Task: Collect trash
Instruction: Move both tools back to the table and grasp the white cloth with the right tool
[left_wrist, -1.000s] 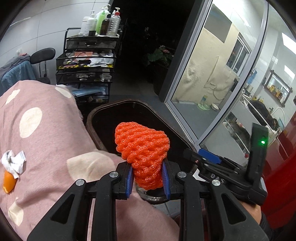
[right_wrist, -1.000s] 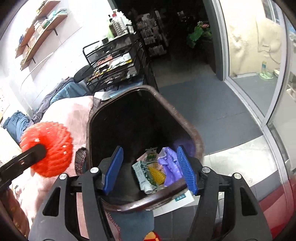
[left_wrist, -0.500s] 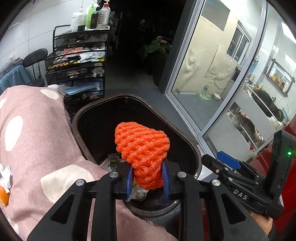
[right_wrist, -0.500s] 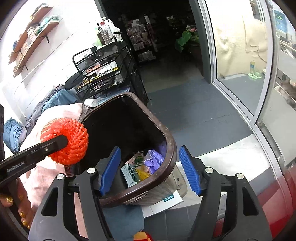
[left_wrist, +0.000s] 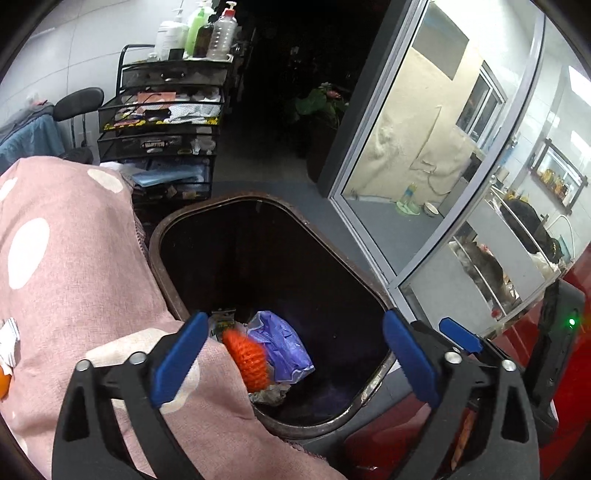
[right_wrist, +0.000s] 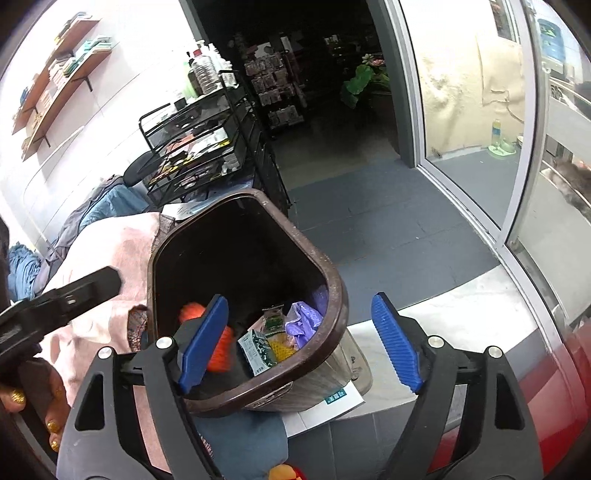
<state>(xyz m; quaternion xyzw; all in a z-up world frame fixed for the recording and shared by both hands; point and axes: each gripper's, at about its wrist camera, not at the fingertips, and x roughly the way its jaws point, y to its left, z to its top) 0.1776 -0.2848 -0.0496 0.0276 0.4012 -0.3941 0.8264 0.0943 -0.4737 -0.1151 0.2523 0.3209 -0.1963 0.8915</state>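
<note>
Left claw (left_wrist: 291, 354) spread wide and empty above the brown trash bin (left_wrist: 177, 295), blue pads (left_wrist: 177, 356) well apart, near pad over the pink dotted cloth (left_wrist: 70, 266). Orange foam net (left_wrist: 247, 356) down inside the bin, blurred, beside a crumpled purple bag (left_wrist: 280, 345) and other wrappers at the bottom. Right claw (right_wrist: 301, 341) likewise spread and holding nothing, straddling the near rim of the bin (right_wrist: 332, 295), with the net (right_wrist: 219, 349) partly hidden behind its left pad (right_wrist: 203, 343), next to a green carton (right_wrist: 258, 349); black wire rack (right_wrist: 199, 147) behind.
</note>
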